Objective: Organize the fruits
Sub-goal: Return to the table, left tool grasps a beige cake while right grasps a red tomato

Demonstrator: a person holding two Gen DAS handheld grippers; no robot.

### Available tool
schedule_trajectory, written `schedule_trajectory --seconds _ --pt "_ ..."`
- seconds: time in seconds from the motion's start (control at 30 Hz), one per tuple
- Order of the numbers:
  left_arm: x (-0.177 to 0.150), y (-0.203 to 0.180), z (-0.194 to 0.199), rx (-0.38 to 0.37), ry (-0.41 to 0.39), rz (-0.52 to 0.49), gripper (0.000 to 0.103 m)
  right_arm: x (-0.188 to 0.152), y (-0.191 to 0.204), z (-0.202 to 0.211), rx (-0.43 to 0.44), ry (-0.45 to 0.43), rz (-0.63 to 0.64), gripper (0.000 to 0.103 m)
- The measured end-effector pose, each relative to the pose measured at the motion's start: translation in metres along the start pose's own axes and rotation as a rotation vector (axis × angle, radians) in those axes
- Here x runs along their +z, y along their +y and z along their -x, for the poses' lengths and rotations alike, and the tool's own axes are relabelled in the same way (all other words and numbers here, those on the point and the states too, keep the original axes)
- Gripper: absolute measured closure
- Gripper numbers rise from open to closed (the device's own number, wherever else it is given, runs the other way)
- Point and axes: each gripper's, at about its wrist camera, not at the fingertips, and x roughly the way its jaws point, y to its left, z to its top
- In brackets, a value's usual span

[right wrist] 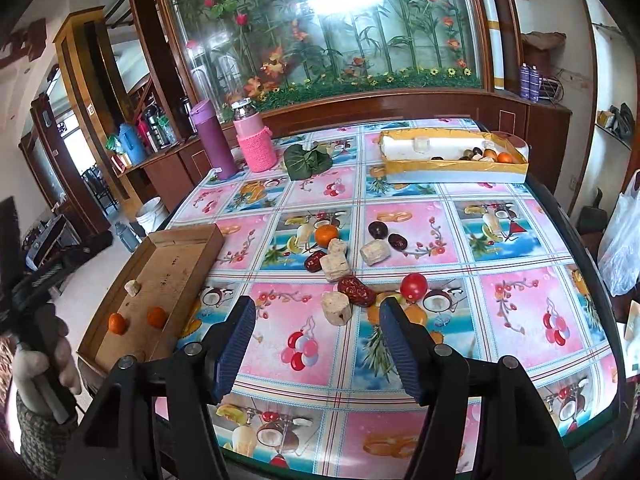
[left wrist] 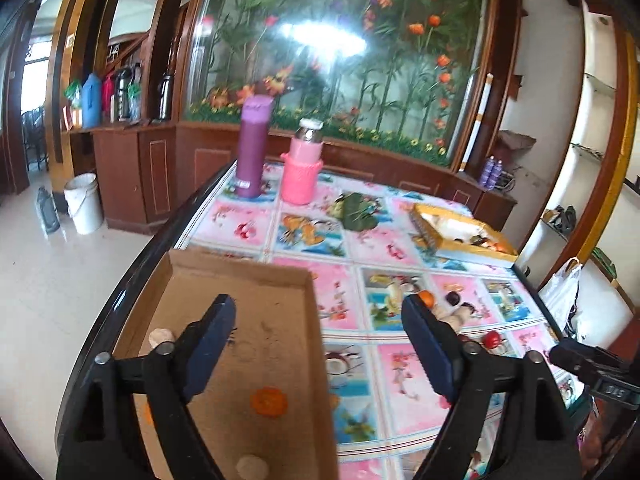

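Both grippers released, nothing between the jaws. The left gripper (left wrist: 318, 354) hangs with parted fingers over the brown cardboard tray (left wrist: 240, 268), in which lie an orange mandarin (left wrist: 269, 401) and two pale cork-like pieces; the right-wrist view shows two mandarins there. The right gripper (right wrist: 316, 350) stands open above the patterned tablecloth (right wrist: 520, 320), just short of the loose pile: a pale holed piece (right wrist: 337, 308), a red date (right wrist: 356, 290) touching it, and a red tomato (right wrist: 413, 285) near the right finger. Farther off lie another mandarin (right wrist: 326, 235), more dates and pale pieces; a yellow-rimmed box (right wrist: 452, 172) at the far edge holds sorted items. Judged risks: the pile is crowded, so closing jaws could catch two items together or nudge the round tomato into rolling; the printed fruit on the cloth may be mistaken for real pieces.
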Motion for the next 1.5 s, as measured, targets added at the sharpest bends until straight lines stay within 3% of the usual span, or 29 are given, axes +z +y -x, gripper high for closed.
schedule_trajectory --seconds 0.07,0.2,0.37,0.53,0.7,0.73,0.87,1.1,1.27,1.4,1.5 --pt "0.000 -0.009 0.004 -0.011 -0.008 -0.005 0.014 -0.001 -0.005 0.000 -0.010 -0.003 -0.002 0.032" --pt "-0.003 -0.021 -0.009 -0.052 0.048 0.020 0.014 -0.004 -0.026 0.001 -0.025 0.001 -0.034 0.032" --pt "-0.016 -0.030 -0.036 -0.027 0.132 0.031 0.014 -0.009 -0.066 0.004 -0.063 0.005 -0.089 0.030" --pt "-0.032 -0.050 -0.076 -0.016 0.233 -0.004 0.014 -0.016 -0.107 -0.016 -0.095 0.051 -0.128 0.030" --pt "-0.040 -0.084 -0.121 -0.056 0.304 -0.061 0.014 -0.010 -0.124 -0.045 -0.059 0.090 -0.146 0.030" --pt "-0.042 -0.091 -0.130 -0.071 0.318 -0.068 0.015 -0.008 -0.124 -0.052 -0.051 0.097 -0.135 0.030" --pt "-0.053 -0.119 -0.159 -0.129 0.395 -0.102 0.041 0.000 -0.119 -0.084 -0.050 0.141 -0.096 0.036" --pt "-0.076 -0.165 -0.170 -0.239 0.417 -0.255 0.041 0.008 -0.119 -0.121 -0.035 0.184 -0.073 0.046" --pt "-0.089 -0.181 -0.184 -0.262 0.460 -0.296 0.041 0.014 -0.114 -0.132 -0.004 0.194 -0.055 0.046" --pt "-0.089 -0.184 -0.186 -0.250 0.442 -0.293 0.043 0.014 -0.105 -0.141 0.017 0.212 -0.037 0.052" --pt "-0.089 -0.183 -0.186 -0.220 0.429 -0.296 0.075 0.013 -0.099 -0.147 0.025 0.226 -0.027 0.066"
